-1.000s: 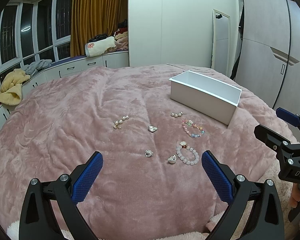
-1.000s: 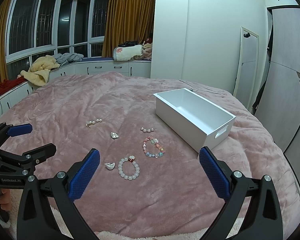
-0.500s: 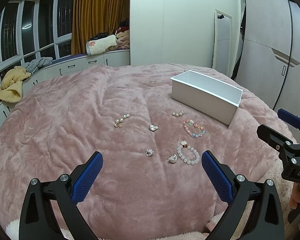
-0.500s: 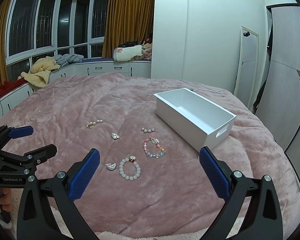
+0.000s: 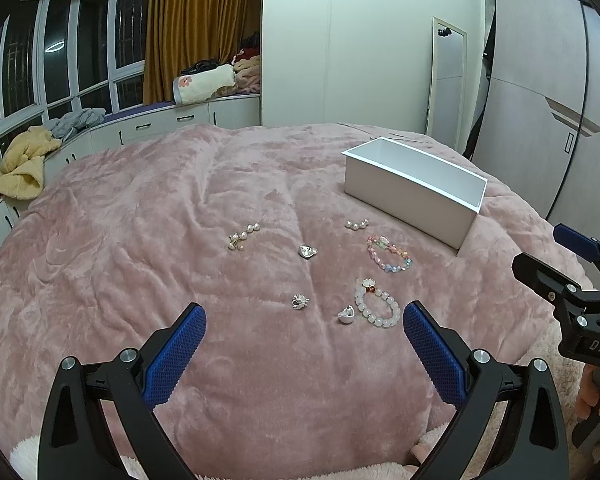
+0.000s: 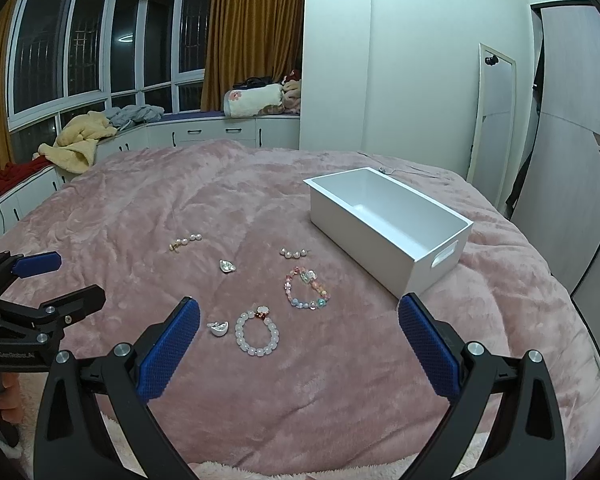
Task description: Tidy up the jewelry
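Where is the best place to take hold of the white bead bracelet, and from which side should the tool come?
The white bead bracelet lies flat on the pink blanket as an open ring. Probably best is to come straight down with the right tool, one finger inside the ring and one outside, pinching the plain bead strand on its near side, away from the flower charm and the silver piece beside it.

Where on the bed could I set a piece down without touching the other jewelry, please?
Bare pink blanket lies left of the pearl strand, and beyond the white box toward the window. It is crowded between the white bead bracelet, pastel bracelet and box.
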`<state>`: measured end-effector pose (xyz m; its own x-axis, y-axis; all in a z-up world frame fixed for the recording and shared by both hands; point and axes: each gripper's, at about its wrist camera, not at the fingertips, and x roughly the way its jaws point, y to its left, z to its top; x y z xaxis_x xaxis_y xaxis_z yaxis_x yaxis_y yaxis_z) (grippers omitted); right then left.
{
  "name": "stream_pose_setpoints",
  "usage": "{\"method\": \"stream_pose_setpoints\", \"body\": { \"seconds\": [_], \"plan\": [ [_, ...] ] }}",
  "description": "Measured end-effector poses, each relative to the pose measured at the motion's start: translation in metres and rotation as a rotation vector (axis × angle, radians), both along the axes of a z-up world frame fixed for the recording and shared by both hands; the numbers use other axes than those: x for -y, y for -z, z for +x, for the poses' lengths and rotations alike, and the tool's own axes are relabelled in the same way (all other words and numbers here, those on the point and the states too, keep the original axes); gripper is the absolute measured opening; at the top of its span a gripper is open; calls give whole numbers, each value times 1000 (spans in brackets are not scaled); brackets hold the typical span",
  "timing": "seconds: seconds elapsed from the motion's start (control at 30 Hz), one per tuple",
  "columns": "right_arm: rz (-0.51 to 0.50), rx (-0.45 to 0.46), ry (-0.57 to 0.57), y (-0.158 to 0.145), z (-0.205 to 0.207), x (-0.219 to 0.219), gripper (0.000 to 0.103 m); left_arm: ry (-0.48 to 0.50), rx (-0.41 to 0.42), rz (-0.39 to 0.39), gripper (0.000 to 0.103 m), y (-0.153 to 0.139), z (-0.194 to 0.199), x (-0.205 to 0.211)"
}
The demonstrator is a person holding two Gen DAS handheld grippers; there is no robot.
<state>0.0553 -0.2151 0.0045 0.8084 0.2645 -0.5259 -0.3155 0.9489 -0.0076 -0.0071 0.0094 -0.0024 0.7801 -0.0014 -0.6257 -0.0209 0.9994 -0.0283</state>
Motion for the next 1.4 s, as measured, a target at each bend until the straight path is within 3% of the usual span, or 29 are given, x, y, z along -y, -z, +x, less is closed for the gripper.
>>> {"method": "stream_pose_setpoints", "body": {
  "seconds": [0.47, 0.93, 1.03, 1.13, 1.27, 1.4],
  "plan": [
    [7, -47, 24, 9, 35, 4, 98, -1, -75, -9, 100, 9, 24, -1],
    [-19, -127, -4, 23, 92, -5, 98, 20, -148, -20, 100, 19, 84, -22],
    [-20, -144, -28, 26, 108, -10, 98, 47, -170, 17, 100, 26, 102, -23],
    [-27, -159, -52, 33, 126, -13, 98, 84, -173, 108, 100, 38, 117, -19],
    [-60, -205, -84, 49, 153, -19, 89, 138, -170, 193, 100, 53, 131, -11],
    [-111, -236, -99, 70, 176, -24, 71, 190, -183, 172, 99, 67, 141, -8]
  ]
}}
